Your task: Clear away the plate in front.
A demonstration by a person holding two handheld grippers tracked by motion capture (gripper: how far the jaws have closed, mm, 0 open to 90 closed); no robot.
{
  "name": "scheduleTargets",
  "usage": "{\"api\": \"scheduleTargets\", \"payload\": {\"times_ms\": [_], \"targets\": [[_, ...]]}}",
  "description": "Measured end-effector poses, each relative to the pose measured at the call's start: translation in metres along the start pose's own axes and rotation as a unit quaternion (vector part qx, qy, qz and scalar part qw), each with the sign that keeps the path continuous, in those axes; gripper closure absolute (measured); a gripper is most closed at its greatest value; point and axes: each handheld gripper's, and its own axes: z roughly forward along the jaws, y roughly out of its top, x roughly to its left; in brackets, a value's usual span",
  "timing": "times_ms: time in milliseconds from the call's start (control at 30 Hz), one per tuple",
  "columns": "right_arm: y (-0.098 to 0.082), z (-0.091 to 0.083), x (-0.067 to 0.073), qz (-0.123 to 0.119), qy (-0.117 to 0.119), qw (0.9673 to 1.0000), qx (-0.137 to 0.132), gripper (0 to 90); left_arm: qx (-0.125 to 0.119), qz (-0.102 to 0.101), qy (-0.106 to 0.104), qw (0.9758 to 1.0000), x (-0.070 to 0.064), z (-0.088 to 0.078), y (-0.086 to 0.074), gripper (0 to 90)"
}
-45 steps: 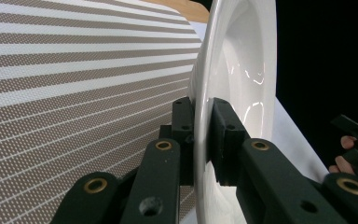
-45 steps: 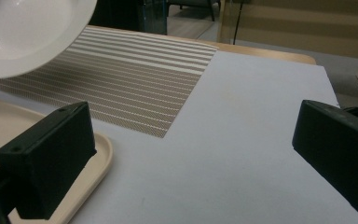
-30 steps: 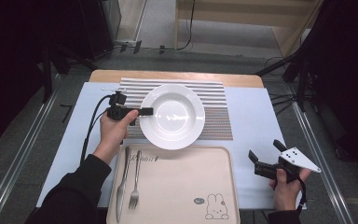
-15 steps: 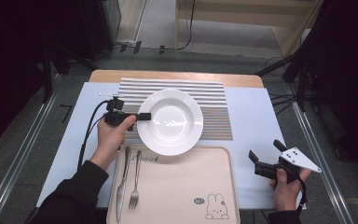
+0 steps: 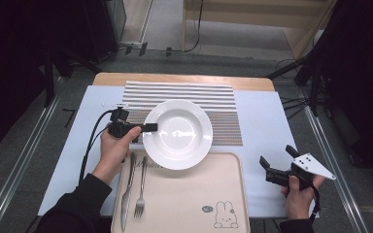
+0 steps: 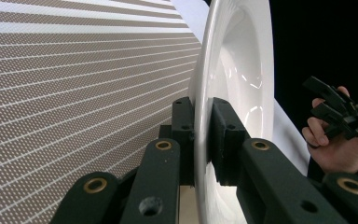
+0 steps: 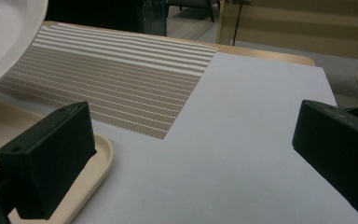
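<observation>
You had the left gripper (image 5: 148, 127) clamped on the left rim of the round white ceramic plate (image 5: 177, 133), which overlapped the beige tray's (image 5: 194, 204) far edge and the striped placemat (image 5: 194, 97).

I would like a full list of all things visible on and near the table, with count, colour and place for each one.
plate: one, white, over the mat's near edge and the tray's far edge, rim clamped by the left gripper
placemat: one, brown and white striped, far middle of the table
tray: one, beige with a rabbit drawing, near middle
knife: one, silver, left side of the tray
fork: one, silver, right beside the knife
table cover: one, pale blue-white, under everything
left gripper: one, black, shut on the plate's left rim
right gripper: one, black, open, near right over the table cover
</observation>
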Motion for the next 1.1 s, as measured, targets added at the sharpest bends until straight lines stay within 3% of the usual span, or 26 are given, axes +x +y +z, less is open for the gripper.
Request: {"api": "scheduleTargets", "payload": {"times_ms": [1100], "targets": [[0.0, 0.001, 0.002, -0.004, 0.001, 1.0, 0.001, 0.0, 0.006, 0.015, -0.03, 0.9994, -0.026, -0.008, -0.041, 81.0]]}}
